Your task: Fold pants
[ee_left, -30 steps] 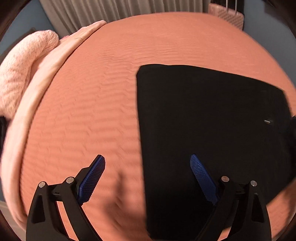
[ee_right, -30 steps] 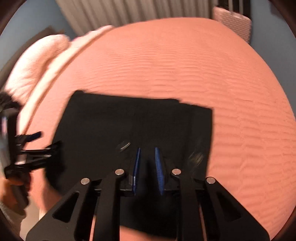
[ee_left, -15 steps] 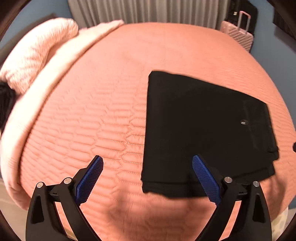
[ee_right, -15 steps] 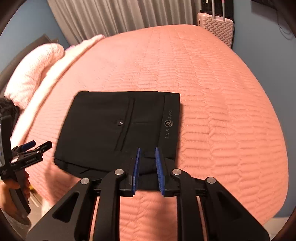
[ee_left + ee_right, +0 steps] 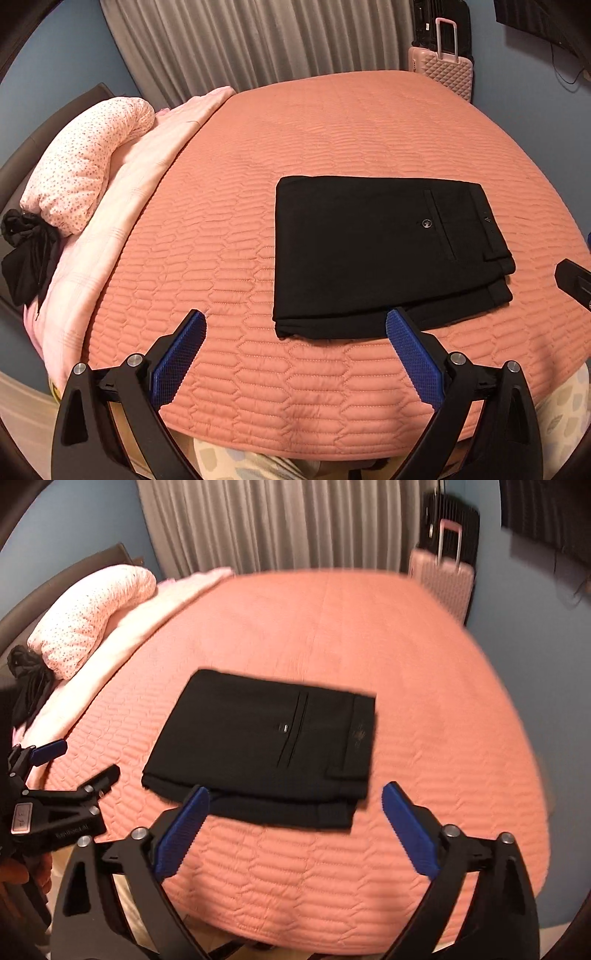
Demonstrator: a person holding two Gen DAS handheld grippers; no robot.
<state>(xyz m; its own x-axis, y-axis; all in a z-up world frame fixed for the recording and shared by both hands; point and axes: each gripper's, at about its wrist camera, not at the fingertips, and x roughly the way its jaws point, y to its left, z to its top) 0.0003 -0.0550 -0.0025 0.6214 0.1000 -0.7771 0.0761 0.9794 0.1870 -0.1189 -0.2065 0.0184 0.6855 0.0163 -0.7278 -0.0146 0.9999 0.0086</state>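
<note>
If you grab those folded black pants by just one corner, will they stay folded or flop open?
Probably flop open. The black pants are soft cloth stacked in loose layers, and the layer edges at the near side already sit unevenly. They likely won't slide much either, since the quilted orange bedspread looks textured. Lifting with both grippers should hold the fold better.

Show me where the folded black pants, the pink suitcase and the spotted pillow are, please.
folded black pants point(image 5: 369, 251): left wrist view, middle of the top layer.
pink suitcase point(image 5: 441, 72): left wrist view, its quilted front.
spotted pillow point(image 5: 92, 624): right wrist view, middle of its side.
</note>
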